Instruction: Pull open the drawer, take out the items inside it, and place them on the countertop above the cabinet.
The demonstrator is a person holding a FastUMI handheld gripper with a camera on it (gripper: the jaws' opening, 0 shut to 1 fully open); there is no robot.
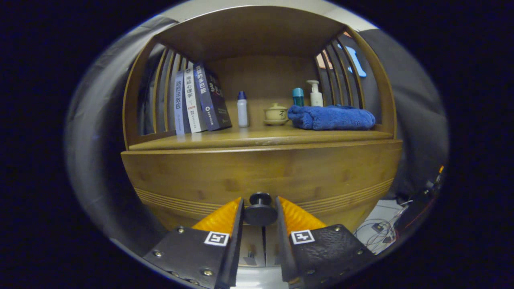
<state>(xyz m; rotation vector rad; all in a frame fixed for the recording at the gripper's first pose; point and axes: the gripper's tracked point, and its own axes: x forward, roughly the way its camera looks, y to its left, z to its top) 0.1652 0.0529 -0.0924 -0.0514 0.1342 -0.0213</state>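
Observation:
A wooden cabinet stands in front of me, and its wide drawer front [261,172] takes up the lower half. A round black knob [260,199] sticks out of the drawer front low in the middle. My gripper [260,208] has one finger on each side of the knob, and both press against it. The inside of the drawer is hidden. Above the drawer lies the wooden countertop [249,138], under a shelf roof with slatted sides.
On the countertop stand three books [196,100] at the left, a white bottle [242,109], a small lidded cup [276,114], a teal bottle [298,96], a pump bottle [315,94] and a folded blue towel [331,117]. Cables [381,233] lie on the floor at the right.

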